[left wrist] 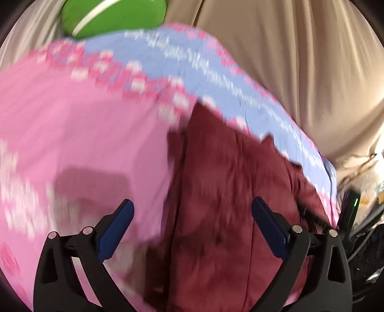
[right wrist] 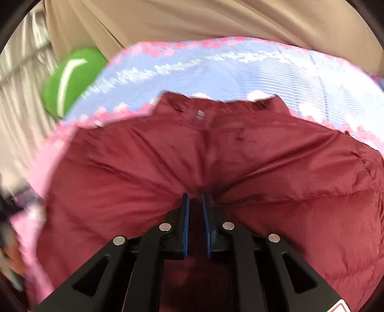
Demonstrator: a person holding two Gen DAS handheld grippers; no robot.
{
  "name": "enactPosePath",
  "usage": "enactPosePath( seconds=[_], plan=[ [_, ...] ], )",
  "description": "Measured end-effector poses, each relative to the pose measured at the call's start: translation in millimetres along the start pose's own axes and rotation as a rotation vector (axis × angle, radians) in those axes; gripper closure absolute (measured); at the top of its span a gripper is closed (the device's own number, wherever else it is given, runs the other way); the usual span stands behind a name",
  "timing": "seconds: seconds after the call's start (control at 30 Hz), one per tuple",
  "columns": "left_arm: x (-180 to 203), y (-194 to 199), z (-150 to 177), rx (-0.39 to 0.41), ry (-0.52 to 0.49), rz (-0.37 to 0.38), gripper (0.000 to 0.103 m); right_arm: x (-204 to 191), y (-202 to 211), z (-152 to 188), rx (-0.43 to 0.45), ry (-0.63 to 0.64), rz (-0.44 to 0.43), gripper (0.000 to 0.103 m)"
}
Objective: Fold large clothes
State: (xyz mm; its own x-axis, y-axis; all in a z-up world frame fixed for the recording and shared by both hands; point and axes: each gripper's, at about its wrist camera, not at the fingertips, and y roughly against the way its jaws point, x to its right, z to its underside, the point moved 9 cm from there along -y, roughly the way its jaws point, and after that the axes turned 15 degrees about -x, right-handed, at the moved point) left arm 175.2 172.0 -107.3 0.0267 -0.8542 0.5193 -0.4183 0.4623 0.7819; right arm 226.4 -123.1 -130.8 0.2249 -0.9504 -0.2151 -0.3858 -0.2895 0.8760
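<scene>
A dark red puffer jacket [right wrist: 264, 172] lies spread on a pink and blue patterned bedspread [right wrist: 216, 72], collar at the far side. My right gripper [right wrist: 195, 199] is shut on a pinch of the jacket's fabric near its middle. In the left wrist view the jacket [left wrist: 228, 204] lies ahead and to the right on the bedspread [left wrist: 72, 120]. My left gripper [left wrist: 192, 206] is open and empty, its jaws wide apart above the jacket's left edge. The left view is blurred.
A green cushion [left wrist: 112, 16] with a white stripe sits beyond the bedspread, also in the right wrist view [right wrist: 72, 79]. Beige curtains [left wrist: 300, 60] hang behind. Dark cables and gear [left wrist: 355, 216] lie at the right.
</scene>
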Motion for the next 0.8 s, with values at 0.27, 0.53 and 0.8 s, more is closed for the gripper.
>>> enactPosePath(
  seconds=[0.27,0.53,0.8],
  plan=[
    [24.6,-37.6,12.7,-0.063,0.008,0.114,0.023,1.9,-30.0,-6.3,-0.053,-0.019,-0.029,0.095],
    [110.2,-32.2,1.9,-0.062,-0.169,0.127,0.091,4.4,-32.5,-6.3,-0.033,-0.020,-0.075,0.095],
    [267.4,6.5,13.4,0.032,-0.459,0.286,0.092,2.2,-33.1,-8.8,-0.039,-0.009,-0.085,0.095]
  ],
)
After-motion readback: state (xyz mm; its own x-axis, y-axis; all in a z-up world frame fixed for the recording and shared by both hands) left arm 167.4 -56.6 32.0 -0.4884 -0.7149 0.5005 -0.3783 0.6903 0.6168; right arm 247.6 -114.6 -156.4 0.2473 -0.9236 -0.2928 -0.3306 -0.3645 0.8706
